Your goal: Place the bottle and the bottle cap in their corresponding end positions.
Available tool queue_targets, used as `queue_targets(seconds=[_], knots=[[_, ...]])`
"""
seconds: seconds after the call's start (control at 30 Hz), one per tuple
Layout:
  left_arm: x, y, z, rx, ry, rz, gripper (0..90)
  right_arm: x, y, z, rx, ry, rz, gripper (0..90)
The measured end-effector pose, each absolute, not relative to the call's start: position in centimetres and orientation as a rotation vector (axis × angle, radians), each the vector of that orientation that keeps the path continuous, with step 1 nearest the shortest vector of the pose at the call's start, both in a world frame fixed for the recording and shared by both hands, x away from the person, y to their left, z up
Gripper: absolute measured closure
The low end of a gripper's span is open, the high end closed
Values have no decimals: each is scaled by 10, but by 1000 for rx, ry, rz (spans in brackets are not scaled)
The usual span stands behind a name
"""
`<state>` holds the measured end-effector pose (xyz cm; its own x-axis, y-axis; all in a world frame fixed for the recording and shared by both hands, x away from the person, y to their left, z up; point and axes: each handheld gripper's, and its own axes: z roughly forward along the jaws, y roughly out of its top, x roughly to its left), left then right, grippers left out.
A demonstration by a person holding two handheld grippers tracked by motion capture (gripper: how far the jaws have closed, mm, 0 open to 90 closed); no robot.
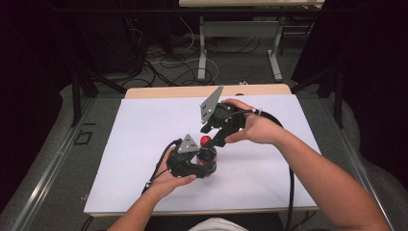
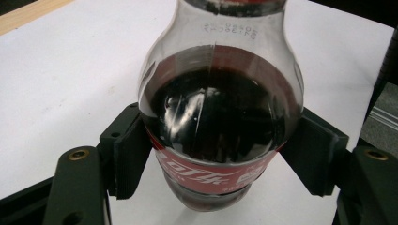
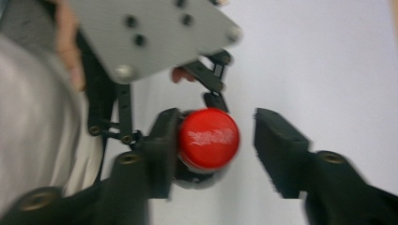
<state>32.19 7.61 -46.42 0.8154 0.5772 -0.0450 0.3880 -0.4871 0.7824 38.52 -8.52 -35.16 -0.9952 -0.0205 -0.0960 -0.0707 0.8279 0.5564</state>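
A cola bottle point(image 2: 220, 122) with dark drink and a red label stands upright on the white sheet. My left gripper point(image 2: 220, 161) is shut on its lower body, one pad point(image 2: 129, 157) pressed against each side. In the high view the bottle point(image 1: 210, 157) is at the sheet's middle, held by the left gripper point(image 1: 206, 166). My right gripper point(image 3: 218, 140) comes down on the red cap point(image 3: 209, 138) from above. One jaw touches the cap's side and the other stands apart with a clear gap, so it is open. In the high view the right gripper point(image 1: 211, 138) is next to the cap point(image 1: 205, 140).
The white sheet point(image 1: 144, 130) covers most of the wooden table point(image 1: 168, 91). A black cable point(image 1: 290, 178) trails from the right gripper off the near edge. Beyond the table lie floor cables and the metal legs point(image 1: 202, 53) of another table.
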Motion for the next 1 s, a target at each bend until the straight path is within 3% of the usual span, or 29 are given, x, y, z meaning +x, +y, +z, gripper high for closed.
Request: queue_targets(seconds=[0.17, 0.3, 0.7, 0.83, 1.0], knots=[[323, 79, -463, 2112, 738, 323, 304, 376, -94, -356, 362, 2874, 1069, 415], [324, 80, -462, 2109, 760, 325, 304, 368, -97, -362, 479, 2795, 1162, 460], [322, 76, -463, 2129, 739, 324, 304, 364, -86, -370, 442, 2807, 1161, 520], [322, 75, -464, 2123, 739, 315, 304, 369, -83, -367, 370, 2831, 1102, 608], [322, 76, -463, 2121, 731, 305, 304, 381, -81, -363, 234, 2922, 1066, 613]])
